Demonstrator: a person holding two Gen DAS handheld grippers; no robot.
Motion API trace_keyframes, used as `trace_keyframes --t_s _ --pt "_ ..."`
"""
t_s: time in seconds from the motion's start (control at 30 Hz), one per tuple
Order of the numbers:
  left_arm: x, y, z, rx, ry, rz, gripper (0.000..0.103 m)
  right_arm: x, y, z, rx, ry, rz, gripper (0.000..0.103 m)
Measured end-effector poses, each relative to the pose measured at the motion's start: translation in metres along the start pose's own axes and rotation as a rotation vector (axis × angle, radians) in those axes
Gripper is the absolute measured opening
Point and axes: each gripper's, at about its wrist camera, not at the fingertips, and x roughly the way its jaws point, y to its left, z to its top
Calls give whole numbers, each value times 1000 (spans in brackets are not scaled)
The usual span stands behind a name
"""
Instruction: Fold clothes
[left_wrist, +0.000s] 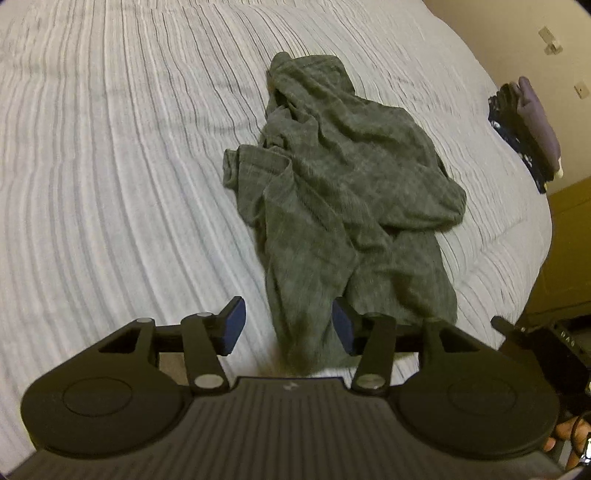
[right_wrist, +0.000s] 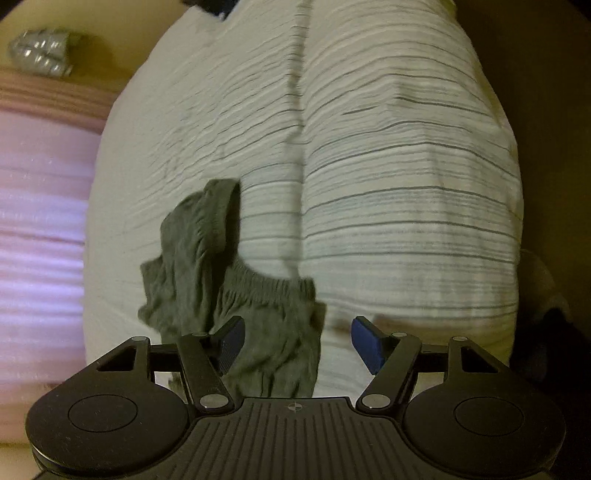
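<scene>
A crumpled grey-green garment (left_wrist: 343, 184) lies in a heap on the striped white bedspread (left_wrist: 110, 166). Its near end reaches between the blue pads of my left gripper (left_wrist: 288, 326), whose jaws stand wide apart above it. In the right wrist view the garment's ribbed waistband end (right_wrist: 240, 295) lies on the bedspread (right_wrist: 406, 184), under the left pad of my right gripper (right_wrist: 297, 345). That gripper is open too, with nothing clamped.
Folded dark and purple clothes (left_wrist: 528, 125) are stacked at the bed's far right edge by the wall. A brown cabinet (left_wrist: 569, 251) stands right of the bed. A pink mat (right_wrist: 40, 221) and a pack of bottles (right_wrist: 40, 51) lie on the floor left of the bed.
</scene>
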Motion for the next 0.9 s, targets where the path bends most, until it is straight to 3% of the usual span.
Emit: trace_keyframes --t_s 0.07,0.13,0.2,0.3,0.37,0.4,0.43,0.47,0.7,0.9 --pt "13 1 3 2 1 -4 47 10 -5 4 9 -8 7 65" --pt "25 4 3 0 0 -2 47 23 -9 5 15 -3 15 56" --pt "37 7 2 -6 -1 -2 45 37 -12 4 18 1 18 56" --pt "47 12 -2 -16 -15 -24 37 55 -14 -1 -6 3 36 56" --pt "51 12 -5 -11 -23 -41 22 64 -12 -5 -38 8 52 53" --pt "53 11 -7 -8 -20 -51 7 68 -11 -6 -55 19 73 24" --pt "54 11 -8 -6 -19 -57 4 72 -10 -6 -72 45 87 14" --pt "53 9 -11 -7 -27 -57 2 73 -10 -5 -96 57 89 13" --pt "29 -13 -48 -64 -11 -99 0 16 0 26 -297 17 119 7" --pt "26 -103 -113 -68 145 -281 2 -68 4 94 -496 -130 58 7"
